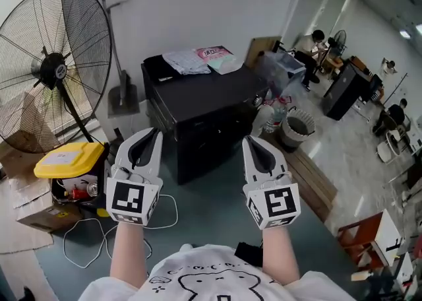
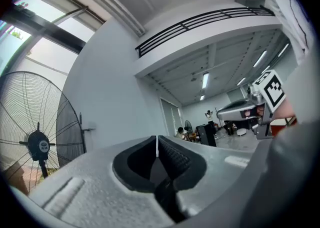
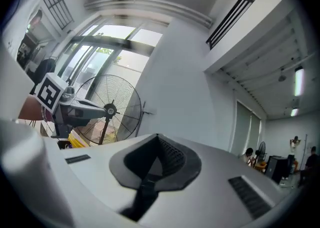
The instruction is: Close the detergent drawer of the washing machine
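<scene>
No washing machine or detergent drawer shows in any view. In the head view both grippers are held up side by side at chest height, pointing forward. My left gripper [image 1: 153, 133] has its jaws together with nothing between them, and my right gripper [image 1: 254, 141] is likewise shut and empty. The left gripper view looks level across the room over the shut left gripper [image 2: 157, 137], with the right gripper [image 2: 250, 109] at its right. The right gripper view shows the shut right gripper [image 3: 157, 136] and, at its left, the left gripper [image 3: 75, 109].
A black cabinet [image 1: 198, 105] with papers [image 1: 201, 59] on top stands straight ahead. A large floor fan [image 1: 53, 68] is at the left, with a yellow-lidded box [image 1: 69, 160] and a white cable [image 1: 86, 234] below it. A wire basket [image 1: 297, 128], planks [image 1: 316, 184] and seated people [image 1: 310, 45] are to the right.
</scene>
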A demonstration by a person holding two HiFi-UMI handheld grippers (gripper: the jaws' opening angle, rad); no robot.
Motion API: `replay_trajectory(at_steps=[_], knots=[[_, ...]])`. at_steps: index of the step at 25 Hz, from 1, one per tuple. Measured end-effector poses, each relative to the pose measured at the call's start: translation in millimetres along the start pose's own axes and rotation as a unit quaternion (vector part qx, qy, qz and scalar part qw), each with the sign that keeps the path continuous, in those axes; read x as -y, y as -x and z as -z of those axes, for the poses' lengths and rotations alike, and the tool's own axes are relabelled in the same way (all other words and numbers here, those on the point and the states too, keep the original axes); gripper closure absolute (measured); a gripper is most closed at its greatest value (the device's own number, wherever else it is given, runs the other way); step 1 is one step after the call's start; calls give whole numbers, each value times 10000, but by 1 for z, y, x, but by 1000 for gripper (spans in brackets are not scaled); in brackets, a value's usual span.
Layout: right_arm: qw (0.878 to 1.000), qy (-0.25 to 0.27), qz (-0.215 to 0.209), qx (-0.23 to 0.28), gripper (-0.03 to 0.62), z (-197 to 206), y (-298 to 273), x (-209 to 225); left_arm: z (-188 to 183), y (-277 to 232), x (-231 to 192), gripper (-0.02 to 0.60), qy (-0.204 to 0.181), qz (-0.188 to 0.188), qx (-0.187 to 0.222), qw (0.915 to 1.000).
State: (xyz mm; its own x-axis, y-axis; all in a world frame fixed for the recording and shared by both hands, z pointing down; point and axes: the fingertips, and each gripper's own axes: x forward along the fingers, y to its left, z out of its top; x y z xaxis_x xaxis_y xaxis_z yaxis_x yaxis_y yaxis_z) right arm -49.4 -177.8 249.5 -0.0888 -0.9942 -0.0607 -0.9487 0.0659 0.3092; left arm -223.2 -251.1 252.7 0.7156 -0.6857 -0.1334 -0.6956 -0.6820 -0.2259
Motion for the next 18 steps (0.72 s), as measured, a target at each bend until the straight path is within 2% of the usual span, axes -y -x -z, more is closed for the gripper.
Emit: replay_trajectory(at_steps=[8, 18], knots=[[9997, 134, -25, 213, 594, -15, 13, 18, -17, -6, 11, 563, -64, -95, 108, 9999], [9996, -34, 18, 269, 594, -18, 38, 49, -42, -13, 50, 563, -197, -26, 214, 9996]])
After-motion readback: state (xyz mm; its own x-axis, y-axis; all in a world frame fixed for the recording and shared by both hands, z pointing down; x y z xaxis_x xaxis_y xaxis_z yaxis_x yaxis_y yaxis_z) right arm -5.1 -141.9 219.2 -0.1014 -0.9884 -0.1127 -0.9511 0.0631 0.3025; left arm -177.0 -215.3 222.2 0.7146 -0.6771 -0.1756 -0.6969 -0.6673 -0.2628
